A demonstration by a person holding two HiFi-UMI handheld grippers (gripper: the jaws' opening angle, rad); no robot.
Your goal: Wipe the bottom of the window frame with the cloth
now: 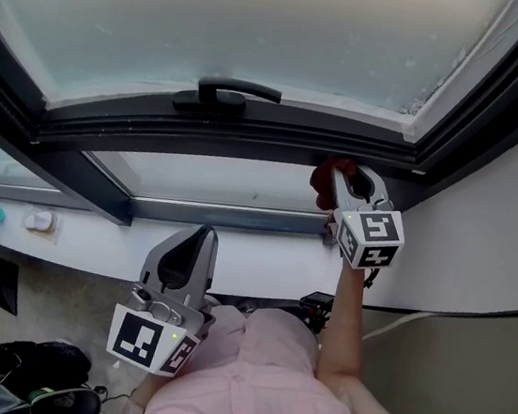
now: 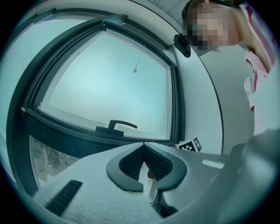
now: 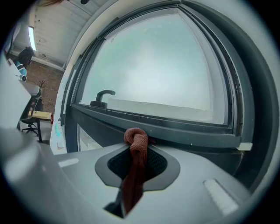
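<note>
Pinching the cloth (image 3: pixel 133 175), right gripper (image 3: pixel 136 151) fingers (image 3: pixel 168 165) hold it against the window frame (image 3: pixel 183 131).

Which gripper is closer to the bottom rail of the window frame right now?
Right. The right gripper has the red cloth at the bottom rail, near its right corner. The left gripper sits well below the rail, shut and empty.
</note>
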